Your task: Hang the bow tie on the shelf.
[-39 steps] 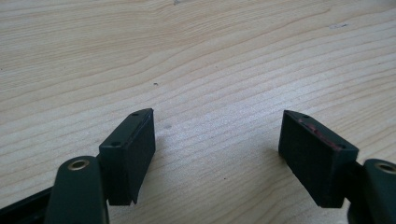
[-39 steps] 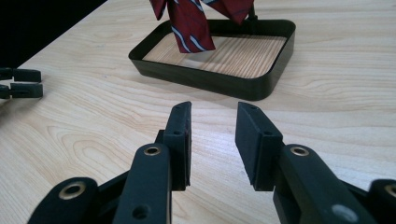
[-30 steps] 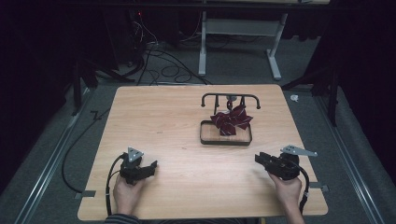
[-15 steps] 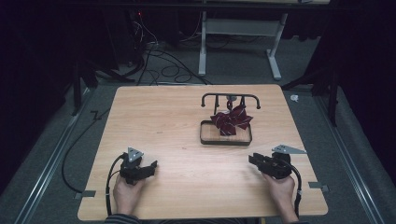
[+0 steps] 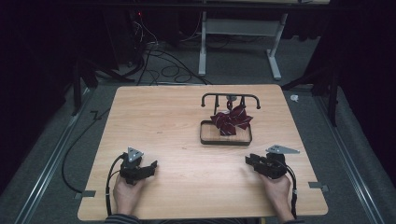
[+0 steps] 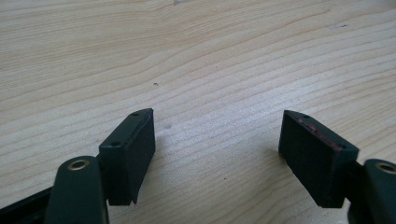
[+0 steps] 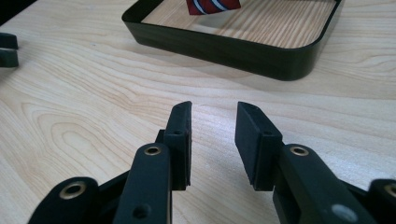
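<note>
A dark red striped bow tie (image 5: 231,120) hangs from a black rack (image 5: 230,98) over a black-rimmed wooden tray (image 5: 225,139). In the right gripper view the tray's rim (image 7: 224,46) lies close ahead, with the bow tie's lower tip (image 7: 212,6) at the top edge. My right gripper (image 5: 251,162) (image 7: 212,122) rests low at the front right, jaws partly apart, empty. My left gripper (image 5: 152,166) (image 6: 217,135) sits at the front left on bare wood, jaws wide apart, empty.
The wooden table (image 5: 163,121) has its front edge just behind both hands. A cable (image 5: 109,182) trails from the left gripper. Metal desk legs (image 5: 203,46) and floor cables stand beyond the far edge. The left gripper's jaw tip (image 7: 8,49) shows at the right gripper view's left edge.
The right gripper has moved left and a little forward across the table toward the tray. The left gripper has stayed put.
</note>
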`<state>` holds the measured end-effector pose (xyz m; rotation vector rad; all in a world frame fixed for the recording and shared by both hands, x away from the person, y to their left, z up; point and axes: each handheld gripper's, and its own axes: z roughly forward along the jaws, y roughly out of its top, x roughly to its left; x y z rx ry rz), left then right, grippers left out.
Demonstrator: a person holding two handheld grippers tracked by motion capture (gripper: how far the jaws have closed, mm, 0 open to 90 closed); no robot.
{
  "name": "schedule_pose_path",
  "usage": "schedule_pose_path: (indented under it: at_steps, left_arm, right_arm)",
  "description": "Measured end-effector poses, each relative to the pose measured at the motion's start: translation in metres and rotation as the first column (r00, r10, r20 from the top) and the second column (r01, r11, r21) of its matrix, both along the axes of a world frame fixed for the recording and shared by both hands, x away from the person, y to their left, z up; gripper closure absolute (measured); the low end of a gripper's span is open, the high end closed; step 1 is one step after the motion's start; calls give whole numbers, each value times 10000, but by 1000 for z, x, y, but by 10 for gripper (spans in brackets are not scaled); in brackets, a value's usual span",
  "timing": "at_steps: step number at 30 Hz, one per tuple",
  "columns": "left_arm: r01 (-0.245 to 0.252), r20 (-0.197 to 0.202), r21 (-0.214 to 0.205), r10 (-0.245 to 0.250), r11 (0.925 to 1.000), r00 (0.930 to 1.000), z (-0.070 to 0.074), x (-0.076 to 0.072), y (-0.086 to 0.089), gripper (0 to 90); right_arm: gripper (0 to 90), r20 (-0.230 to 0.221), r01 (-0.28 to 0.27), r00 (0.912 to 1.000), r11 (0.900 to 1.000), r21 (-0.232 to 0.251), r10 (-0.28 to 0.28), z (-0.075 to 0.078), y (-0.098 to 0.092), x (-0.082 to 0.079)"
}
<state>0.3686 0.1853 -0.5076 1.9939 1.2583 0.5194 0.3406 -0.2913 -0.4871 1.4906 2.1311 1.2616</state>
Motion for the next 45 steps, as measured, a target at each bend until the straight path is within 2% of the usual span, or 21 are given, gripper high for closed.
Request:
schedule_pose_path:
  at_steps: [13, 16, 23, 26, 29, 30, 31, 32, 34, 37, 45]
  left_arm:
    - [6, -5, -7, -6, 10000, 10000, 0, 0, 0, 275]
    - [4, -5, -12, -4, 10000, 10000, 0, 0, 0, 275]
    - [4, -3, -8, -4, 10000, 10000, 0, 0, 0, 274]
    - [0, -1, 1, 0, 10000, 10000, 0, 0, 0, 275]
    - [-1, -1, -3, 1, 10000, 10000, 0, 0, 0, 275]
    - [-1, -1, -3, 1, 10000, 10000, 0, 0, 0, 275]
    - [1, 0, -4, -1, 10000, 10000, 0, 0, 0, 275]
    - [2, -4, -12, -2, 10000, 10000, 0, 0, 0, 275]
    - [6, -24, -31, -6, 10000, 10000, 0, 0, 0, 276]
    - [8, -31, -62, -8, 10000, 10000, 0, 0, 1, 276]
    - [11, -30, -66, -11, 10000, 10000, 0, 0, 1, 275]
  right_arm:
    - [664, -116, -52, 9999, 9992, -406, 48, -11, 11, 3]
    - [656, -80, 18, 10000, 9973, -740, -24, -13, 13, 3]
    - [652, 241, 175, 9996, 9819, -1888, -132, -14, 22, 0]
    - [648, 296, 158, 9995, 9769, -2133, -97, -14, 24, 0]
    - [583, 462, 67, 9989, 9665, -2566, 53, -15, 29, -2]
    - [583, 462, 67, 9989, 9665, -2566, 53, -15, 29, -2]
    - [561, 519, 58, 9986, 9621, -2727, 87, -15, 31, -2]
    - [542, 718, 174, 9974, 9519, -3060, 48, -15, 34, -4]
    - [517, 738, 263, 9973, 9506, -3092, -36, -15, 34, -4]
    - [478, 509, 383, 9984, 9582, -2834, -249, -15, 31, -2]
    - [466, 505, 366, 9985, 9579, -2848, -231, -15, 31, -2]
